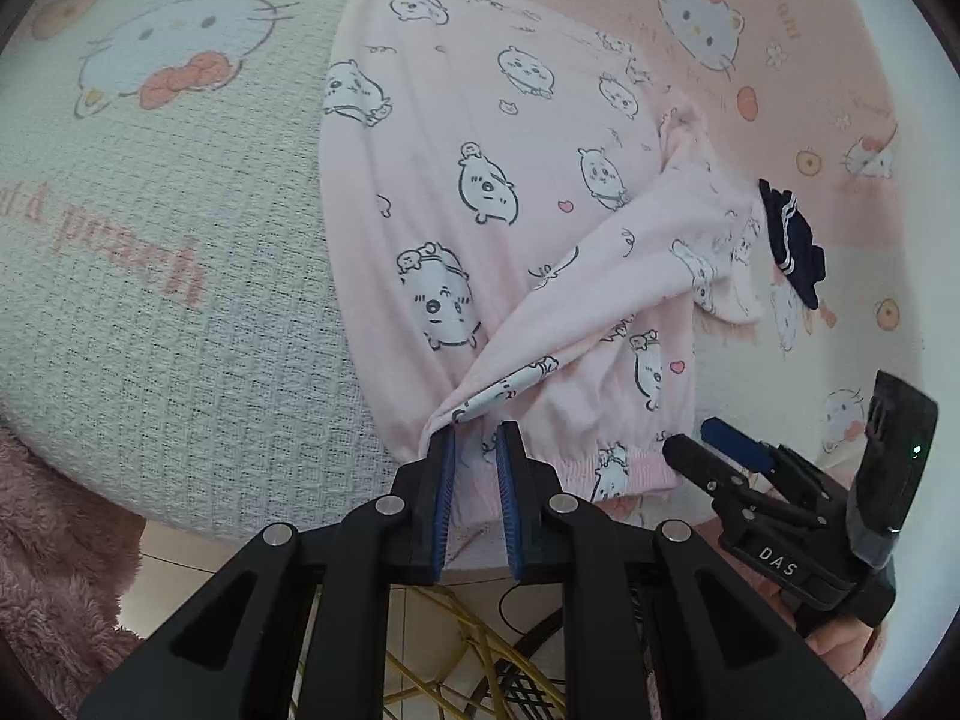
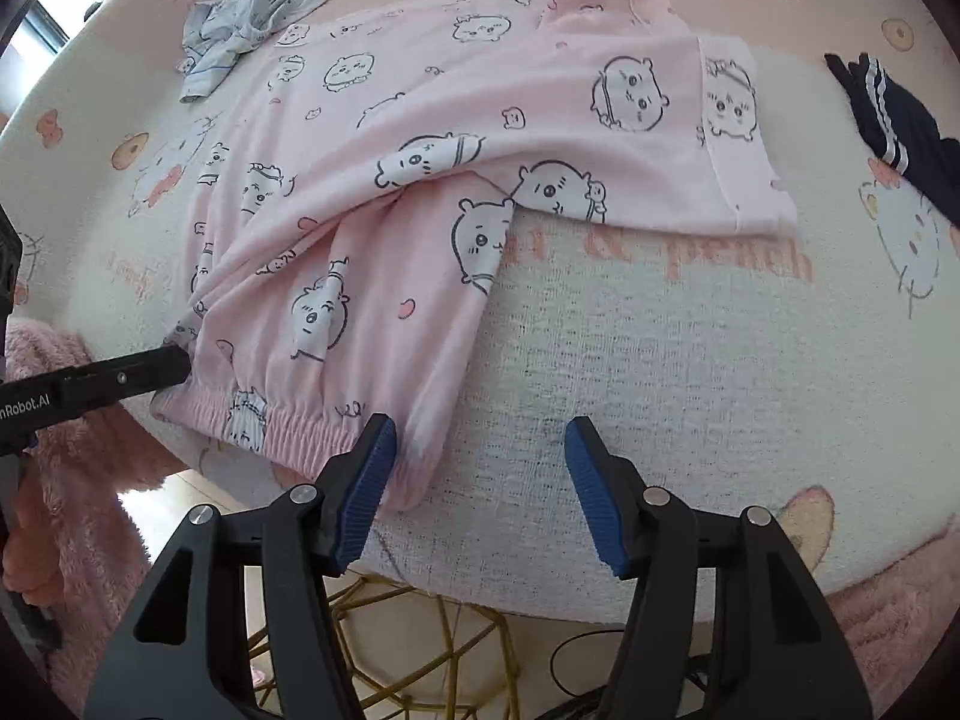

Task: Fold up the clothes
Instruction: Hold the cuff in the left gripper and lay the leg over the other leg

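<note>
The pink pyjama trousers [image 2: 420, 180], printed with little cartoon animals, lie spread on a round desk under a pink-and-cream cartoon-cat cover [image 2: 660, 360], their ribbed elastic waistband [image 2: 288, 426] at the near rim and partly over it; one leg runs away towards the far side, the other is thrown across it to the right, ending in a plain hem [image 2: 744, 138]. The cloth looks light, soft and limp (a thin knit, by the way it puckers), so it will likely sag and drag rather than hold a shape, and it should need lifting at two points to keep an edge straight; the waistband, being thicker and gathered, is probably the surest place to pinch. The left tongs [image 1: 477, 441] stand nearly together at the waistband's left corner, where a fold of fabric is drawn up into a peak against one blue pad [image 1: 447, 450]; I judge it clamped, though the pinch itself is partly hidden. The right tongs [image 2: 480, 450] stand apart and hold nothing, one pad just beside the waistband's right end, which hangs over the rim. Farther out lie a crumpled pale blue garment [image 2: 252, 6] at the far left and a dark navy striped piece [image 2: 900, 126] at the right, well apart from the trousers.
</note>
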The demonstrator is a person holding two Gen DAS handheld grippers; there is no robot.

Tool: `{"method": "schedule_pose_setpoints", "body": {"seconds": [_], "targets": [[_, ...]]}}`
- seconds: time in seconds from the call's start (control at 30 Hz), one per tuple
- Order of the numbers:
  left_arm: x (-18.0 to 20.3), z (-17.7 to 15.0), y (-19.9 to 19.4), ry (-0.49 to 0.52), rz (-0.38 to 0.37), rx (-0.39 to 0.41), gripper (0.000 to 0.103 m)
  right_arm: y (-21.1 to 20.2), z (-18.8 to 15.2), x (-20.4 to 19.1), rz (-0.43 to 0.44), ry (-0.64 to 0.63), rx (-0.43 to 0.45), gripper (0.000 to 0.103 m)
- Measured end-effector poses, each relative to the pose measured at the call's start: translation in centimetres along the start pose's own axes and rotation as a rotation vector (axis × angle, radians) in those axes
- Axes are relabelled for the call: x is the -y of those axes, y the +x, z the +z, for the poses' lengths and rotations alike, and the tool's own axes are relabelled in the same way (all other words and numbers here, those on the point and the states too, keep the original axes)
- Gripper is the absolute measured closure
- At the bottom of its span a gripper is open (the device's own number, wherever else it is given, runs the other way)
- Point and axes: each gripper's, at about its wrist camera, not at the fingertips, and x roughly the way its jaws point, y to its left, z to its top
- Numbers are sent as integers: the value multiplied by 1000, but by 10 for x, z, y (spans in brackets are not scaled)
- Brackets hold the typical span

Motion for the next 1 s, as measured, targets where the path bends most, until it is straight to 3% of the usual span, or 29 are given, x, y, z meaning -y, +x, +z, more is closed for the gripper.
{"method": "schedule_pose_setpoints", "body": {"seconds": [0.17,0.27,0.3,0.4,0.5,0.53,0.63,0.73,0.8,0.87,0.93,1.0], "targets": [[38,-11,-3,178,-31,31,87,-20,3,0,19,8,73,44],[45,-11,15,221,92,-7,87,-9,1,-11,-17,-52,26,46],[39,-10,14,201,103,-4,87,-3,-1,-13,-48,-74,1,45],[18,-6,5,132,124,10,87,-12,0,2,-19,-11,-1,45],[16,-5,-2,120,75,36,87,-26,1,14,-50,26,54,45],[15,-5,-4,117,57,45,87,-30,2,13,-19,32,76,45],[38,-10,-3,217,38,53,87,-34,5,0,60,4,109,45],[42,-13,5,250,85,30,87,-9,4,-25,-80,-118,20,47],[27,-12,10,202,111,2,87,-9,4,-17,-51,-66,19,46],[15,-9,-1,132,76,18,87,-17,7,-6,-39,-17,26,46],[17,-8,-14,148,49,71,87,-25,8,-4,-31,-12,62,46],[23,-8,-18,167,-4,75,87,-31,9,-8,13,-16,91,46]]}}
